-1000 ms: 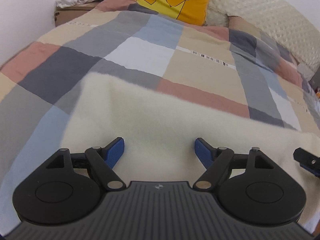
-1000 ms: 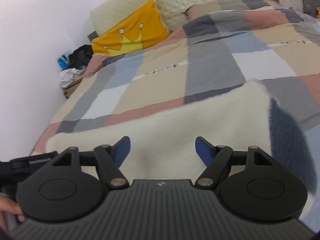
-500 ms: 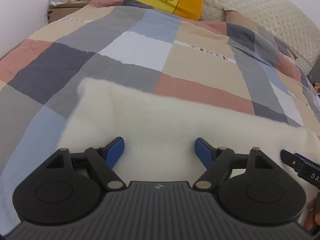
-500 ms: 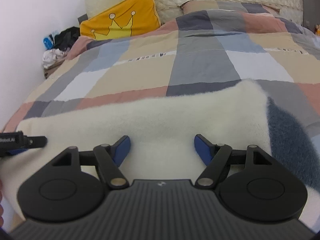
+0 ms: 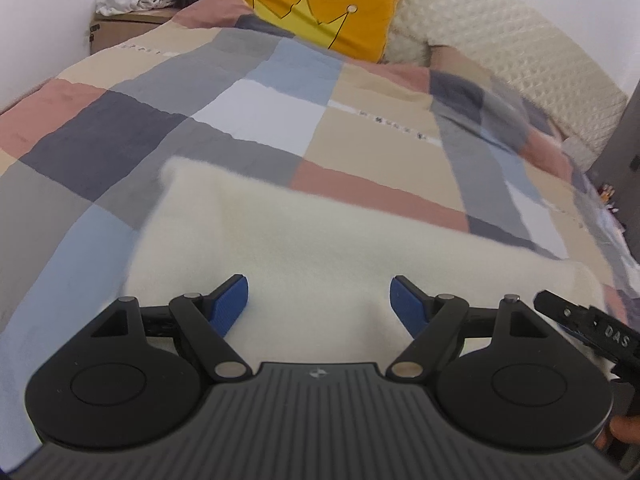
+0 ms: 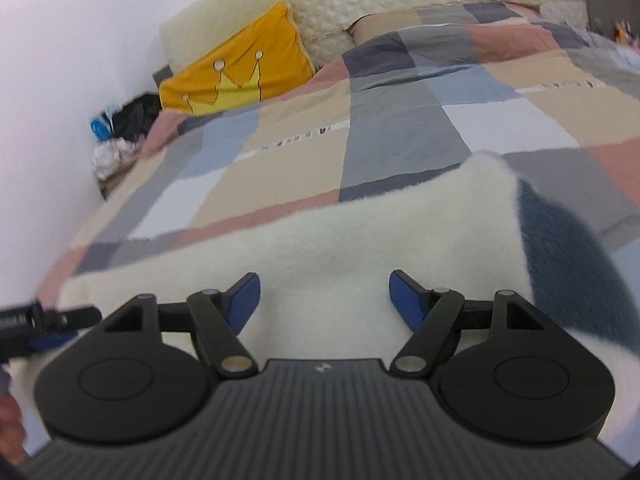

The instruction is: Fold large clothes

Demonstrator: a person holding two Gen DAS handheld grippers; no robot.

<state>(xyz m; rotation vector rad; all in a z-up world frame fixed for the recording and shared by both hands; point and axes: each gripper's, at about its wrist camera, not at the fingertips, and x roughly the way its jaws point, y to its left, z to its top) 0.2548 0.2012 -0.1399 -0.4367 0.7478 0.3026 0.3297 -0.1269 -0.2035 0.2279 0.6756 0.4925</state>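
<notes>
Cream fleece garment [image 5: 320, 248] lies flat across the checked bedspread [image 5: 248, 112]. Only the right wrist view shows its dark blue panel [image 6: 560, 248]; the left wrist view shows lettering "DAS" (partial). Left gripper [image 5: 319, 304] and right gripper [image 6: 324, 300] stand spread, pinching nothing.

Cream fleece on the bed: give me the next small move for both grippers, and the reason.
Probably lower both and pinch the near edge. The left gripper and right gripper stand open over the cream fleece, gripping nothing, and it lies flat on the patchwork quilt.
</notes>
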